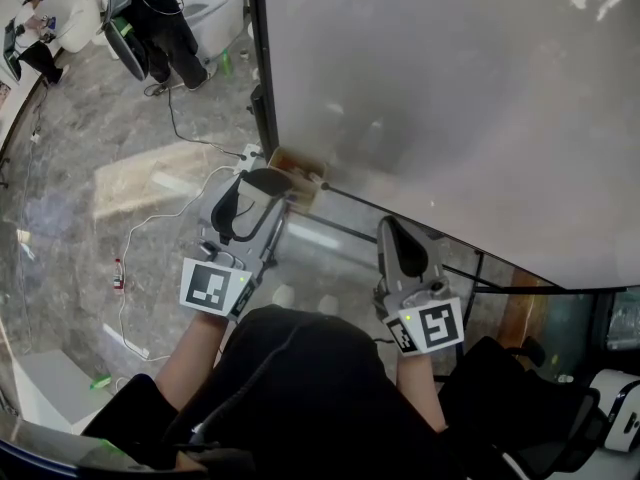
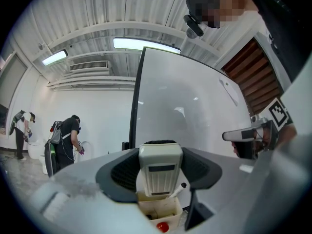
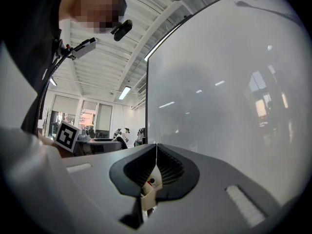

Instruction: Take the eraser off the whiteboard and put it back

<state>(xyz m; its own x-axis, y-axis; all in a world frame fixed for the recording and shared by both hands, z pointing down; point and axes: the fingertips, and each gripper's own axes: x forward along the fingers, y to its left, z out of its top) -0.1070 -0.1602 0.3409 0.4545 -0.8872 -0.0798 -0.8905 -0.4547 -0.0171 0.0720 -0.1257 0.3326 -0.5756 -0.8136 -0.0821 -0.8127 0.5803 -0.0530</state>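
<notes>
My left gripper is shut on a cream eraser with a ribbed back and a dark felt edge. It holds the eraser level at the lower left corner of the whiteboard, just above a small tray. Whether the felt touches the board I cannot tell. In the head view the left gripper reaches toward the whiteboard with the eraser at its tip. My right gripper is shut with nothing in it, pointing along the whiteboard; in the head view the right gripper sits lower right.
The wooden tray at the board's corner holds a marker and a red item. A cable trails over the grey floor. A person in black stands at the back left, another person further off.
</notes>
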